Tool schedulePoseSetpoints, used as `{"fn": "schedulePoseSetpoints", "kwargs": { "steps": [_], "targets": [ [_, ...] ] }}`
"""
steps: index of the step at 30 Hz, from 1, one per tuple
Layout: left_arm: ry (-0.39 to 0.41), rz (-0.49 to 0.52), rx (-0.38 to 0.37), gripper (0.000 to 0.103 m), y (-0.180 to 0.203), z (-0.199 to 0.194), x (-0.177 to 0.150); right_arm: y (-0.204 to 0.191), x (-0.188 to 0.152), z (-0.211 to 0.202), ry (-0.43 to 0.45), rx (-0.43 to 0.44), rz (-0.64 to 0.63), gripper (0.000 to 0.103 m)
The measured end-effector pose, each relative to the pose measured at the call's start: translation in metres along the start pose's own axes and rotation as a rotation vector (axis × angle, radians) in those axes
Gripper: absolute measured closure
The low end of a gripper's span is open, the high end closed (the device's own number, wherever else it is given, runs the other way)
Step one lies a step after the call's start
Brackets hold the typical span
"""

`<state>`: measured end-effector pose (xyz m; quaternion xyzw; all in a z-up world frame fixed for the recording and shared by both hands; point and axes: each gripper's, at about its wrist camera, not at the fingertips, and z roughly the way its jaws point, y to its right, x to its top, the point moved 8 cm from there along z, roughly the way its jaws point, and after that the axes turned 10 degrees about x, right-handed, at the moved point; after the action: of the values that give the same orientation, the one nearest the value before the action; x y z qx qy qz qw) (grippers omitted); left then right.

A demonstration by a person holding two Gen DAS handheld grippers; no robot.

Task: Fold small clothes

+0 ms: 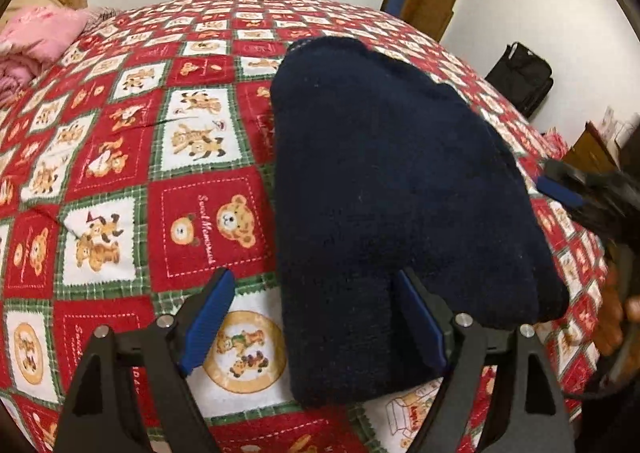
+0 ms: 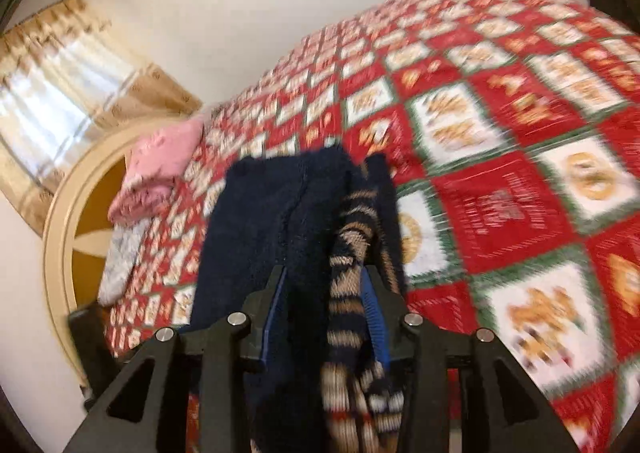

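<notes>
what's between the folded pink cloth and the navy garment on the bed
Only bare bear-print bedspread lies between the pink cloth and the navy garment, seen in the left wrist view.

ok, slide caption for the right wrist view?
Right gripper shut on navy knit garment, lifted over the teddy-bear quilt.

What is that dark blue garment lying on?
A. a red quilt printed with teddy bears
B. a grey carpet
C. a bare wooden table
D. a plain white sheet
A: in the left wrist view the garment lies flat on a red quilt of red and white squares with teddy bears printed on them.
</notes>
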<state>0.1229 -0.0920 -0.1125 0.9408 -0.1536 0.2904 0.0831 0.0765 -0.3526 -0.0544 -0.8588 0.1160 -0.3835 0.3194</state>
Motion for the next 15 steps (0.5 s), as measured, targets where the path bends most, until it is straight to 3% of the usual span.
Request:
{"fn": "schedulePoseSetpoints", "kwargs": {
  "steps": [3, 7, 10, 13, 15],
  "targets": [
    [0.015, 0.027, 0.019, 0.018, 0.003, -0.007, -0.002, -0.036, -0.03, -0.021, -0.037, 0.007, -0.117, 0.064],
    [0.023, 0.056, 0.039, 0.018, 0.014, -0.007, -0.005, -0.058, -0.072, -0.016, -0.099, -0.149, -0.296, 0.064],
    [0.014, 0.062, 0.045, 0.017, 0.017, -0.004, -0.009, -0.031, -0.096, 0.001, -0.173, -0.195, -0.261, 0.064],
    [-0.012, 0.043, 0.018, 0.013, 0.009, -0.006, -0.015, 0.012, -0.108, 0.009, -0.209, -0.299, -0.188, 0.064],
    [-0.027, 0.025, 0.015, 0.01, 0.0, -0.008, -0.016, 0.019, -0.106, 0.001, -0.187, -0.232, -0.098, 0.063]
  ]
}}
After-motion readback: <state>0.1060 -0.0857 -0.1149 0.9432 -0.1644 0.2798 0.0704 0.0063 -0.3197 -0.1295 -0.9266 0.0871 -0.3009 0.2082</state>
